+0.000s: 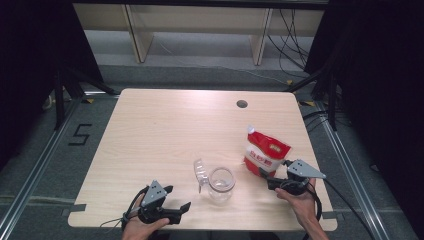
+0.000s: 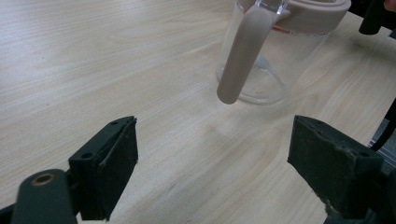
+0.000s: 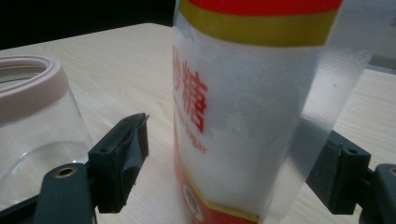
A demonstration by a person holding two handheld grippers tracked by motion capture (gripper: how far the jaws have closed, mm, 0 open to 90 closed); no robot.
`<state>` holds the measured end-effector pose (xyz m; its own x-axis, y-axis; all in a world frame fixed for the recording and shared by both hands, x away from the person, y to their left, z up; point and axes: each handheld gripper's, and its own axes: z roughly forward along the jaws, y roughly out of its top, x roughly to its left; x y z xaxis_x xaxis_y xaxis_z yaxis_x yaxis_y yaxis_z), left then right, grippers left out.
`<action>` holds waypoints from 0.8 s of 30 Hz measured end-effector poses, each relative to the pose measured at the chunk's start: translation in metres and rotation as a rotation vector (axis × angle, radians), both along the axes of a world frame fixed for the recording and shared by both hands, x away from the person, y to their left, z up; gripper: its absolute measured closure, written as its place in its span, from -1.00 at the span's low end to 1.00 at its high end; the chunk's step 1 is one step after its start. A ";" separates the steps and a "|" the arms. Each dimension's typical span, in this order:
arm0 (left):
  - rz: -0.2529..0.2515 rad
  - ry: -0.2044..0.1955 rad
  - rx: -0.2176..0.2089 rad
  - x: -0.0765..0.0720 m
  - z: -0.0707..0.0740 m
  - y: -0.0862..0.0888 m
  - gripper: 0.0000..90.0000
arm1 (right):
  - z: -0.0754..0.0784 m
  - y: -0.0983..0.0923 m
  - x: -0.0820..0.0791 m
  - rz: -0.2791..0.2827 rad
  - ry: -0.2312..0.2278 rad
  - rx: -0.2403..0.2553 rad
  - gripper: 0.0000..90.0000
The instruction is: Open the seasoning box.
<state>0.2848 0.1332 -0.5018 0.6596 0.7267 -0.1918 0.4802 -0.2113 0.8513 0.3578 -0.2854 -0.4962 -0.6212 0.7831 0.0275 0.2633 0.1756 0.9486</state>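
Reaching from the right, the right gripper (image 1: 264,176) straddles a red-and-white sugar bag (image 1: 265,151) standing near the table's (image 1: 165,125) right edge; its jaws stand apart around the bag, apparently not yet pressing; an open glass jar (image 1: 221,183) sits just left of it, looking empty; the left gripper (image 1: 177,197) waits nearby, jaws wide, holding nothing; gripping and any pouring remain undone.
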 end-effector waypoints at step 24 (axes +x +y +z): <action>-0.011 0.010 0.003 0.002 -0.001 -0.003 -0.66 | -0.003 0.000 0.008 0.028 -0.039 0.022 -0.45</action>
